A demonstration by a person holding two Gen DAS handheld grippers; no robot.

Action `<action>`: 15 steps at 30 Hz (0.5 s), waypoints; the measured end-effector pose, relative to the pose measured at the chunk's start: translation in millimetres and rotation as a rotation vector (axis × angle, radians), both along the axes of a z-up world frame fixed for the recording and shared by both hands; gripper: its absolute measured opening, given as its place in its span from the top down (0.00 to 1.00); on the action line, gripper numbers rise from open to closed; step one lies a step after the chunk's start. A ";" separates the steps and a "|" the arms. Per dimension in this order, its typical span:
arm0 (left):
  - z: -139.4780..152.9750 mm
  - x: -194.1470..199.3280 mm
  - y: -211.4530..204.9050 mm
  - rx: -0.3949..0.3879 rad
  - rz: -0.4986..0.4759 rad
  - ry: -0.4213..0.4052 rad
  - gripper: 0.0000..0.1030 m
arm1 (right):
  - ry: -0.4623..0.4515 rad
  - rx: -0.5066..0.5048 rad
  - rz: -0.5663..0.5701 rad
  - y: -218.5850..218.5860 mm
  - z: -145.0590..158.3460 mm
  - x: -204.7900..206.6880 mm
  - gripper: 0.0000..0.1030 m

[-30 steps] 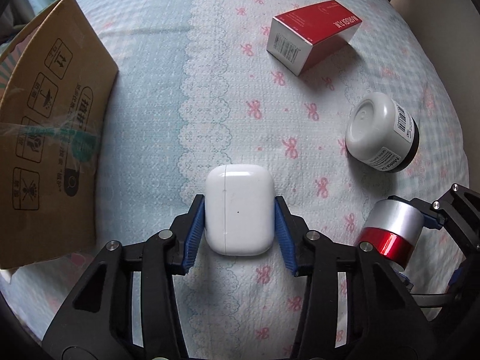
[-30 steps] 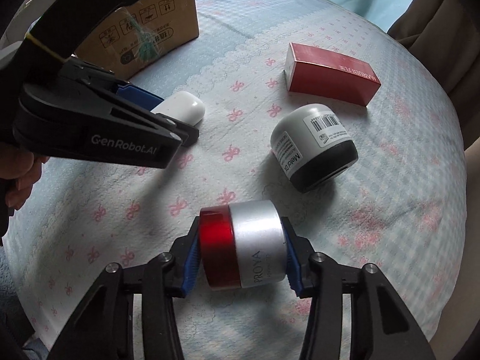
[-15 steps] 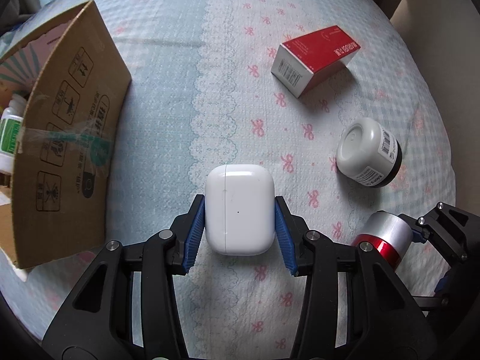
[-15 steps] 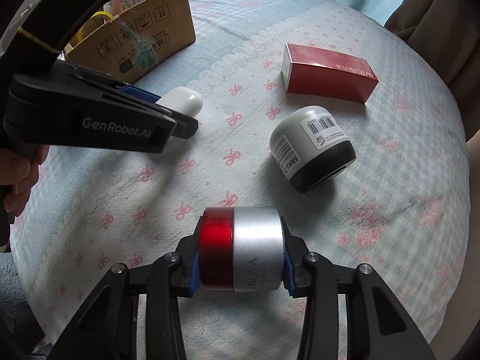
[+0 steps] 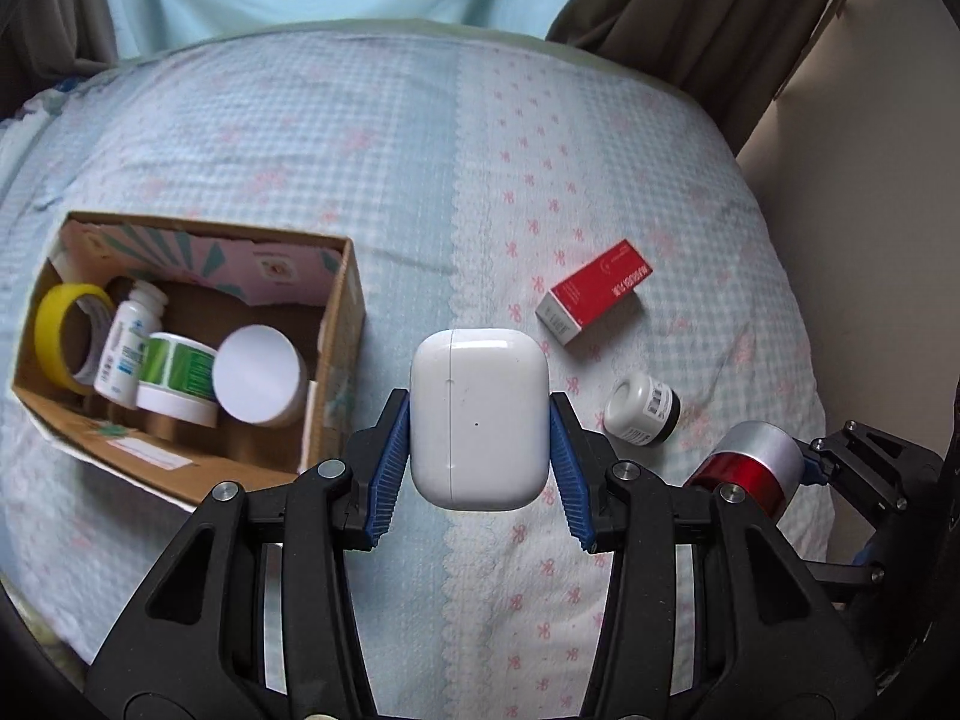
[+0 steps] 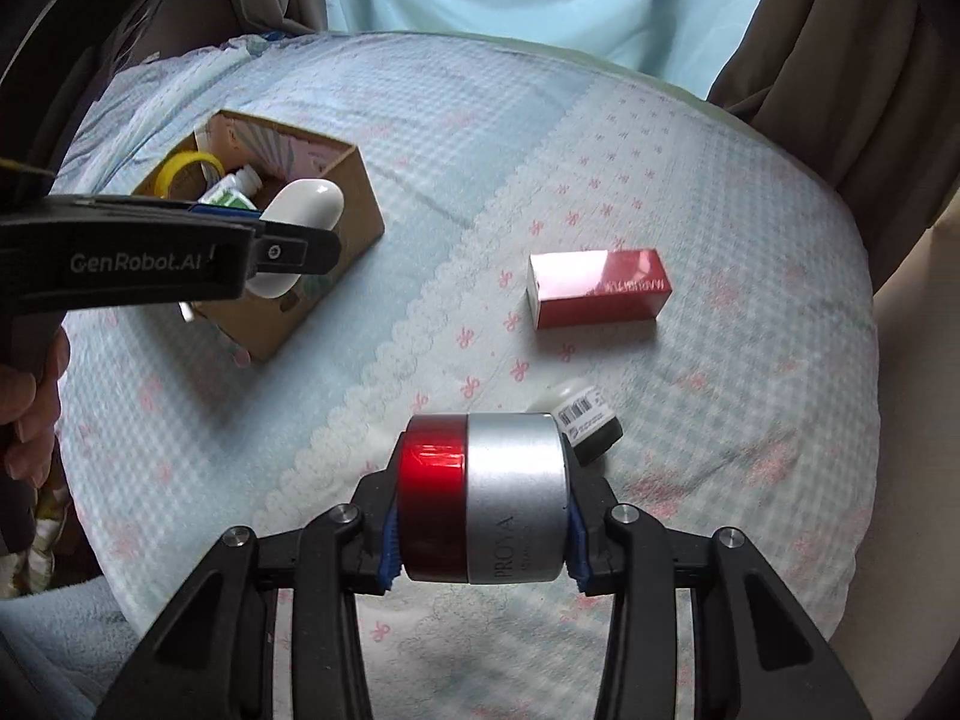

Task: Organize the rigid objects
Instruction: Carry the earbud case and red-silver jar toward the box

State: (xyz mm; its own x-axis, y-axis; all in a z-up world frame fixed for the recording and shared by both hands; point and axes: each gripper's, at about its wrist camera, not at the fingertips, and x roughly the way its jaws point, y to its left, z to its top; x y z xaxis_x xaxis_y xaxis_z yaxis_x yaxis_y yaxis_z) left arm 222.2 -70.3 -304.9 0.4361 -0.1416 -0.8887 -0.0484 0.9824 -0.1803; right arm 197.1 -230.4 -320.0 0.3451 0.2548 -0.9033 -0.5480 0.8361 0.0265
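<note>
My left gripper (image 5: 478, 468) is shut on a white earbud case (image 5: 478, 414) and holds it high above the bed, just right of an open cardboard box (image 5: 336, 396). In the right wrist view the case (image 6: 309, 204) hangs near the box (image 6: 354, 204). My right gripper (image 6: 480, 546) is shut on a red and silver jar (image 6: 486, 498), lifted off the bed; the jar also shows in the left wrist view (image 5: 750, 468). A red carton (image 5: 594, 297) and a white and black jar (image 5: 642, 414) lie on the bed.
The box holds a yellow tape roll (image 5: 60, 330), a white bottle (image 5: 129, 342), a green-labelled tub (image 5: 177, 378) and a white round lid (image 5: 258, 375). The bed has a checked cover (image 5: 300, 138). Curtains (image 5: 690, 6) and a wall stand behind and to the right.
Both grippers have risen well above the bed with their objects. The box interior has come into view, and the left gripper now sits nearer the box.
</note>
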 end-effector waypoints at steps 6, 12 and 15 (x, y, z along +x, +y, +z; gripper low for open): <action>49.4 -12.6 44.5 -0.016 -0.019 -0.041 0.60 | -0.010 0.051 -0.105 37.8 52.5 4.5 0.63; 73.6 -20.0 107.5 -0.025 -0.029 -0.057 0.60 | 0.029 0.135 -0.211 87.9 83.7 7.4 0.63; 77.2 -18.3 143.1 -0.027 -0.034 -0.055 0.60 | 0.038 0.158 -0.253 114.4 92.4 9.9 0.63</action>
